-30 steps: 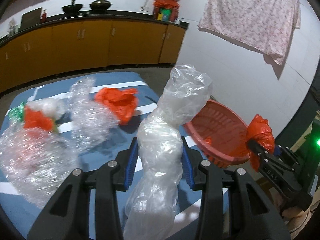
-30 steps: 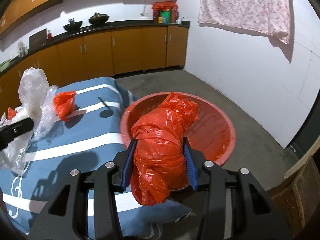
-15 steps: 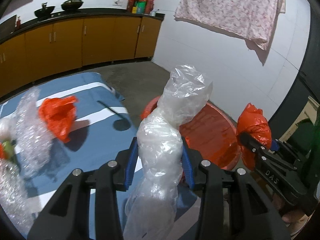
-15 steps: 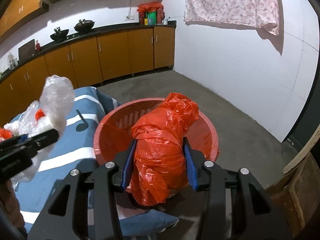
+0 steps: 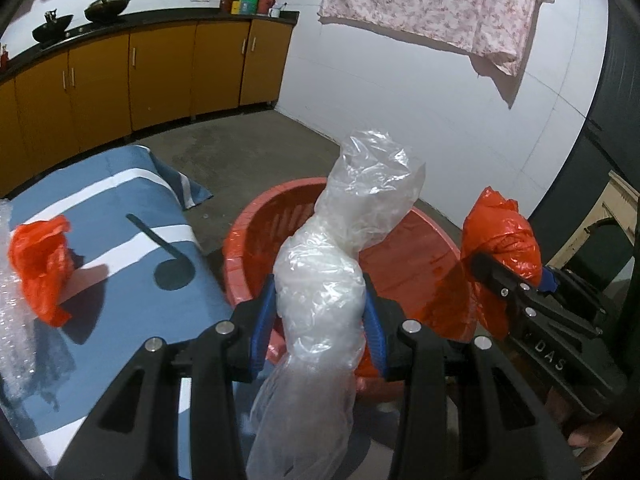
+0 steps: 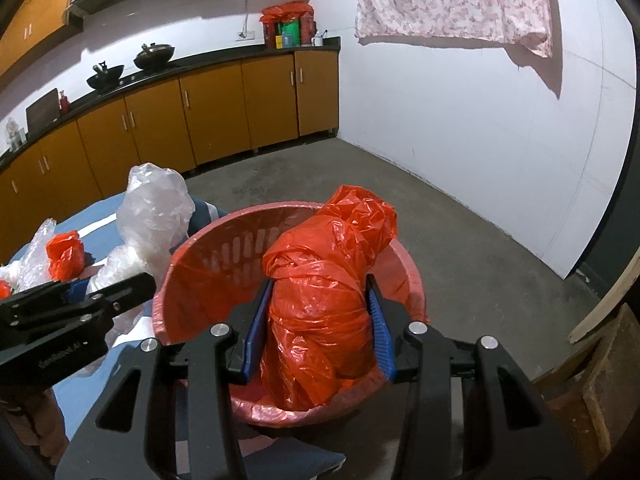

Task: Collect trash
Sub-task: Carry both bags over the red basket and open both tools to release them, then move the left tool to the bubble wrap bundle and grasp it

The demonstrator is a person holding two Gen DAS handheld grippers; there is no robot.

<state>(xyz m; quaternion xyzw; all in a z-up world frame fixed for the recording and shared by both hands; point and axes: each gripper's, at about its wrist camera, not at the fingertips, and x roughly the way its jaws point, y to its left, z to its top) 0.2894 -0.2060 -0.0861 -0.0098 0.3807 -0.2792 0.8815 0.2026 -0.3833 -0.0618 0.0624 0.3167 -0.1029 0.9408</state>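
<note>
Both grippers (image 5: 320, 316) (image 6: 316, 320) clamp bags (image 5: 340, 248) (image 6: 320, 292) over basket rim (image 6: 192, 256).

The clear plastic bag (image 5: 320, 304) runs off the bottom edge, the bubble wrap (image 5: 12, 320) off the left, and the red basket (image 6: 208, 268) floor stays hidden.

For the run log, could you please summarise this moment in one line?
left tool: clear bag | right tool: red bag | both over red basket
</note>
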